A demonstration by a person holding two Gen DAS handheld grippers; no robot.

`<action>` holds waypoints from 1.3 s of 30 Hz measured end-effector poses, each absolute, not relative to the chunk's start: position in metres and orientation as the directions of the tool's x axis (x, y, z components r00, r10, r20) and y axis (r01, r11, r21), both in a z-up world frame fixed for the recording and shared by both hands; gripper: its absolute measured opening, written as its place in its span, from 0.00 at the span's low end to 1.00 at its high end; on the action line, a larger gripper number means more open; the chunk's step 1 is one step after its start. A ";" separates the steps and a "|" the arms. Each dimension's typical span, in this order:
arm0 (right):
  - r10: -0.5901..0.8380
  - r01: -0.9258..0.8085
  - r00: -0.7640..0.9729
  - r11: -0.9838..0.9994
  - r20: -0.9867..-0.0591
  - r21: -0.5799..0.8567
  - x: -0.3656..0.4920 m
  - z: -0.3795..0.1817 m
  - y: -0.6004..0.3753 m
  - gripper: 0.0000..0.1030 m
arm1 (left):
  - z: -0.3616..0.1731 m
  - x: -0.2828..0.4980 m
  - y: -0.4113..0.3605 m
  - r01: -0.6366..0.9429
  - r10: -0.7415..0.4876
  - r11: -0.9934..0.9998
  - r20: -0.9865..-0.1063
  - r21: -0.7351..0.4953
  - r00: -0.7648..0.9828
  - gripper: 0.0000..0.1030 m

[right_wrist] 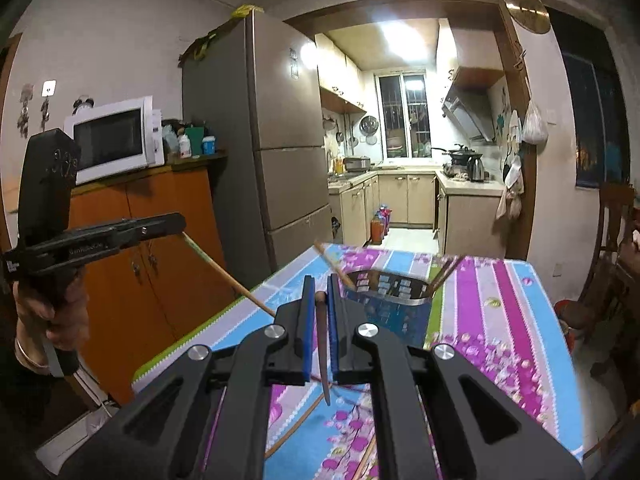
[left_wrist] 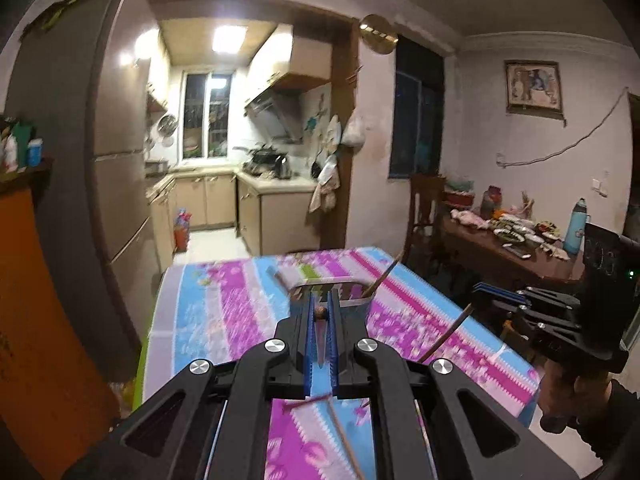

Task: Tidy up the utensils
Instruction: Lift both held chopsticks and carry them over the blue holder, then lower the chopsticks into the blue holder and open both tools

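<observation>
**Stock on hand: two chopsticks gripped above the utensil holder**

Landmark for all entries: the metal utensil holder [right_wrist: 394,286], standing on the table with the striped floral cloth [right_wrist: 500,320].

1. Left gripper [left_wrist: 321,312]. I have its blue pads closed tight on one chopstick [left_wrist: 321,334], which lies lengthwise between them with its butt end showing at the fingertips. It sits on the near side of the holder and above the cloth. In the right wrist view the stick [right_wrist: 228,276] slants out of this gripper [right_wrist: 176,222] toward the table edge, left of the holder.

2. Right gripper [right_wrist: 318,300]. Jaws closed tight on a second, darker chopstick [right_wrist: 323,344], its tapered tip pointing back toward the camera. Also on the near side of the holder. From the left wrist view this gripper [left_wrist: 480,290] is right of the holder, its stick [left_wrist: 448,334] angling downward.

3. Chopsticks in holder [right_wrist: 446,274] (count unclear, blurred): leaning against the holder's right end, with one more [right_wrist: 334,266] leaning at its left end.

4. Loose chopstick [left_wrist: 346,440] on the cloth, nearer me than the holder.

5. A hand [right_wrist: 56,312] grips the left gripper's handle.
</observation>
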State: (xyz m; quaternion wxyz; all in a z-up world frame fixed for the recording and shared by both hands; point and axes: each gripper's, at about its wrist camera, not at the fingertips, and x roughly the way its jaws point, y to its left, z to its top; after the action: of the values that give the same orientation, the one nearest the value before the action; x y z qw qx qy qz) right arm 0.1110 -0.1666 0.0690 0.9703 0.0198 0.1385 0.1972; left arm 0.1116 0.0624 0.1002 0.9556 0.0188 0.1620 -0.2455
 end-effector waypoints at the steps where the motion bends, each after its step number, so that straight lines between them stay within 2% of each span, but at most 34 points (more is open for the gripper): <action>1: 0.384 -0.374 0.888 0.923 -0.254 0.091 0.113 0.075 -0.168 0.05 | 0.106 0.116 0.057 0.479 -0.466 0.877 -0.309 -0.036 0.829 0.07; 10: 0.336 -0.332 0.926 0.942 -0.172 0.054 0.145 0.146 -0.181 0.05 | 0.153 0.179 0.011 0.461 -0.435 0.887 -0.293 0.025 0.852 0.07; 17: 0.279 -0.281 0.945 0.960 -0.171 0.015 0.194 0.171 -0.186 0.05 | 0.165 0.250 -0.009 0.448 -0.419 0.894 -0.379 -0.014 0.825 0.07; 25: 0.234 -0.239 0.939 0.971 -0.251 0.008 0.260 0.146 -0.186 0.05 | 0.137 0.323 -0.032 0.442 -0.397 0.896 -0.532 -0.048 0.748 0.07; 29: 0.247 -0.241 0.924 0.969 -0.293 0.056 0.285 0.123 -0.190 0.05 | 0.117 0.339 -0.040 0.442 -0.388 0.896 -0.565 -0.045 0.729 0.07; 39: 0.223 -0.215 0.899 0.975 -0.377 0.065 0.316 0.067 -0.175 0.05 | 0.055 0.356 -0.052 0.433 -0.374 0.900 -0.602 -0.052 0.706 0.08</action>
State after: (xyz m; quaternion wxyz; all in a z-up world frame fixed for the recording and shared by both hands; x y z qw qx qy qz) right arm 0.3159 -0.1746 0.0674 0.9744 0.0109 0.1946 0.1123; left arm 0.3558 -0.0523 0.0555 0.9223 0.0465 0.3152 -0.2189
